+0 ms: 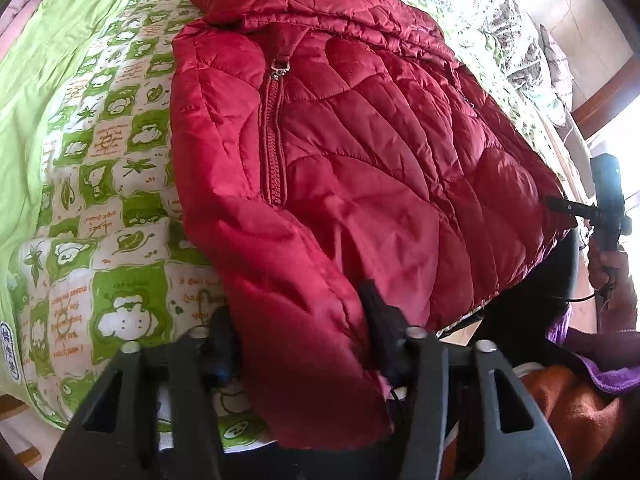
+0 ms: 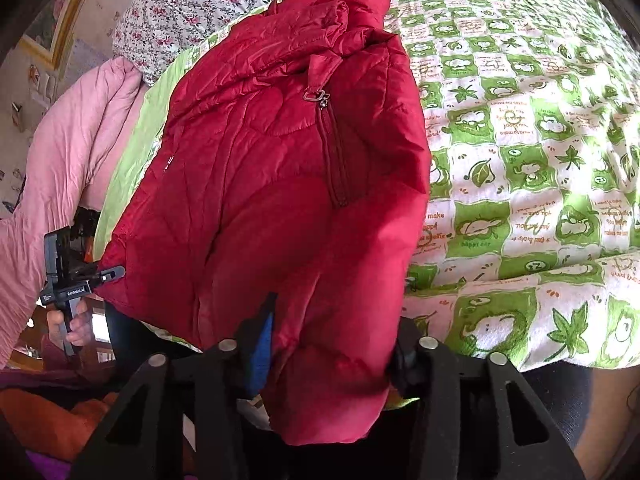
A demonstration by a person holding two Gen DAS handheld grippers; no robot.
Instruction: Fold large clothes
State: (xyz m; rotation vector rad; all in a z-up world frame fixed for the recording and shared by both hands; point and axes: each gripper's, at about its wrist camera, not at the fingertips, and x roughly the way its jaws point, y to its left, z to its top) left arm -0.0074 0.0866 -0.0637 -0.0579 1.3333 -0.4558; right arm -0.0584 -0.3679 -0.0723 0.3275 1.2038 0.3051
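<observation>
A red quilted puffer jacket (image 1: 352,152) lies zipped on a green-and-white patterned bedspread (image 1: 112,128), hood at the far end. It also shows in the right wrist view (image 2: 280,184). My left gripper (image 1: 298,336) is shut on the jacket's hem, which hangs between its fingers over the bed's near edge. My right gripper (image 2: 332,340) is shut on the hem too, with red fabric bunched between its fingers. Each gripper shows in the other's view: the right gripper (image 1: 560,206) at the jacket's right corner, the left gripper (image 2: 108,274) at its left corner.
The bedspread (image 2: 520,160) covers the bed. A floral quilt (image 2: 192,4) and a pink blanket (image 2: 64,152) lie at the far side. Orange and purple cloth (image 1: 580,396) sits below the bed edge. A wooden frame (image 1: 604,92) stands by the wall.
</observation>
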